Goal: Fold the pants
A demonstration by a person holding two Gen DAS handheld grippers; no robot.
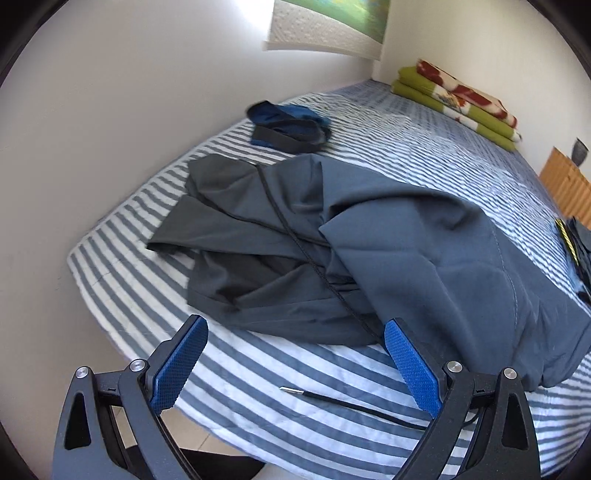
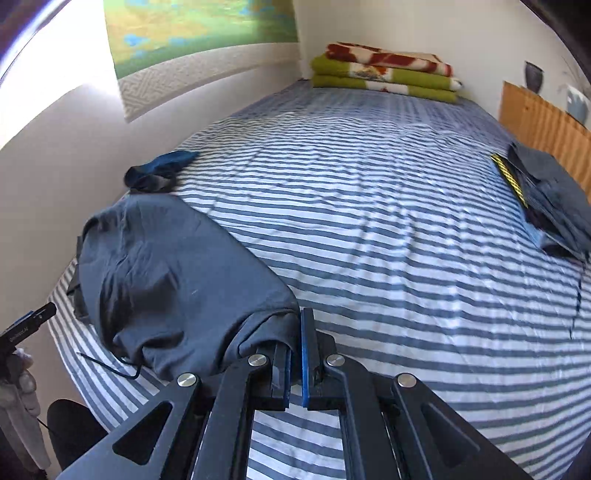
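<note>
Right tool point(image 2: 295, 332) is clamped on a pants point(image 2: 177, 280) edge to drag it flat; left tool point(image 1: 295, 354) hangs spread apart, ready.

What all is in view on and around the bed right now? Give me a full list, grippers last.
Crumpled dark grey-blue pants: one, near left part of bed, black drawstring trailing toward bed edge.
Small blue and black garment: one, beside the wall, beyond the pants.
Folded dark clothes stack: one, right side of bed.
Folded green, red and white blanket: one, far end of bed.
Blue-and-white striped sheet: one, covering the bed.
Green wall hanging: one, on the wall.
Wooden furniture: one, right of bed.
Left gripper: open, near the pants.
Right gripper: shut on the pants' edge.
</note>
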